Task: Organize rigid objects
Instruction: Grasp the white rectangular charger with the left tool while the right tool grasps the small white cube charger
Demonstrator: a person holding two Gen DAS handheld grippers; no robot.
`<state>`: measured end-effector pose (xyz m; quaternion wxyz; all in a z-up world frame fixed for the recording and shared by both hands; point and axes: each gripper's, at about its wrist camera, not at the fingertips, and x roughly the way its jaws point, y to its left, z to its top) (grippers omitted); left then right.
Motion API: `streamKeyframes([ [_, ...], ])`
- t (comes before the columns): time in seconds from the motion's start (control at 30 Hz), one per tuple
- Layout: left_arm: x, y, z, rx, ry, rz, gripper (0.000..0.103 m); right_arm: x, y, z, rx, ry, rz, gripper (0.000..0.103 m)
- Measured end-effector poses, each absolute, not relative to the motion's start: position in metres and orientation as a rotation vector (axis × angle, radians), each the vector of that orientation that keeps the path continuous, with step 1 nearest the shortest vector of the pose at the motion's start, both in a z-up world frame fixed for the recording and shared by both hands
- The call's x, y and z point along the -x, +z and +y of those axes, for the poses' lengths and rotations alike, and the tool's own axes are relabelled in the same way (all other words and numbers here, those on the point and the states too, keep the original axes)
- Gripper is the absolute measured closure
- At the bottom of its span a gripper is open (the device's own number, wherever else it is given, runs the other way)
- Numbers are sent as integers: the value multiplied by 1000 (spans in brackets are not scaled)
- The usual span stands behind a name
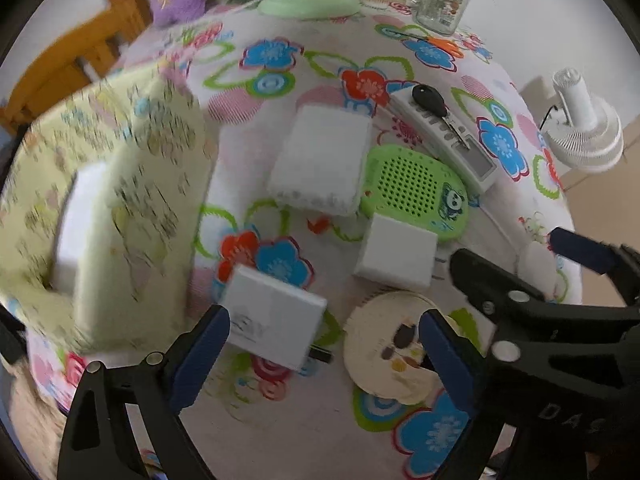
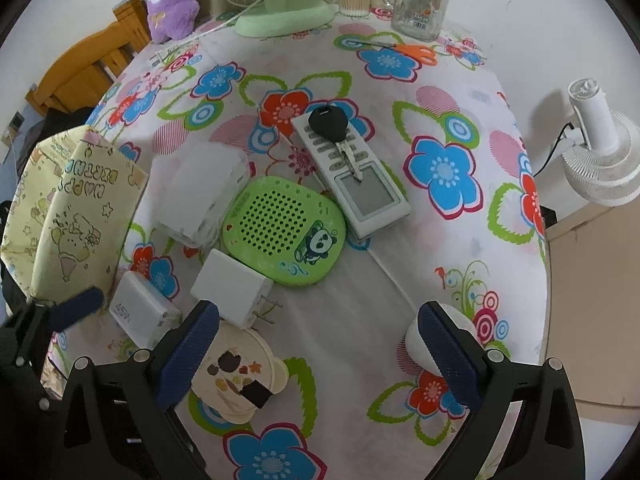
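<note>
Readable text you've got on the table, not much:
Your white charger (image 2: 141, 312) beside the yellow gift bag (image 2: 86, 216) says "45W" on its side. The bag's print looks like "HAPPY BIRTHDAY", seen upside down. In your left wrist view the black gripper body (image 1: 568, 412) shows "DAS". The jar label is too small to read.
</note>
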<state>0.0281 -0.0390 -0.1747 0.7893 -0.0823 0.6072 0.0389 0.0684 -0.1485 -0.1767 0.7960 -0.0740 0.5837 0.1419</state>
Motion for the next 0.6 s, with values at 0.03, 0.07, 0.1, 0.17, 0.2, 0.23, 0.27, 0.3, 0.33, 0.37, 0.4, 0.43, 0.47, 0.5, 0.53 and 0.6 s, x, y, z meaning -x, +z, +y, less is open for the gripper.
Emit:
streamKeyframes([
  [0.03, -28, -177, -40, 178, 90, 1310, 6, -68, -178, -148, 161, 308, 1255, 2],
  [0.07, -27, -180, -41, 168, 99, 1312, 6, -68, -180, -147, 166, 312, 1256, 2],
  [0.1, -27, -183, -41, 153, 112, 1313, 6, -69, -181, -146, 170, 315, 1258, 2],
  [0.17, -26, -185, -40, 134, 136, 1305, 6, -69, -185, -143, 178, 321, 1263, 2],
  [0.2, -25, -185, -38, 128, 149, 1298, 7, -69, -186, -142, 180, 326, 1265, 2],
  [0.23, -25, -186, -36, 128, 159, 1290, 7, -69, -188, -139, 182, 336, 1267, 3],
  [0.27, -24, -186, -35, 130, 168, 1286, 7, -70, -190, -137, 183, 345, 1268, 3],
  [0.3, -24, -186, -33, 133, 179, 1281, 7, -69, -191, -134, 178, 367, 1272, 3],
  [0.33, -23, -188, -32, 140, 186, 1285, 7, -69, -193, -130, 182, 381, 1274, 3],
  [0.37, -22, -191, -29, 146, 198, 1291, 7, -69, -195, -127, 187, 392, 1276, 3],
  [0.4, -21, -193, -27, 151, 205, 1296, 7, -69, -196, -124, 191, 400, 1276, 3],
  [0.43, -21, -195, -25, 155, 212, 1302, 7, -69, -198, -120, 198, 411, 1277, 3],
  [0.47, -20, -197, -22, 158, 220, 1308, 7, -69, -200, -116, 205, 419, 1277, 4],
  [0.5, -20, -199, -18, 162, 231, 1311, 7, -69, -201, -113, 210, 423, 1278, 5],
  [0.53, -20, -201, -15, 166, 238, 1311, 8, -70, -204, -109, 216, 435, 1281, 10],
  [0.6, -21, -203, -10, 190, 237, 1311, 10, -71, -208, -104, 224, 444, 1287, 13],
])
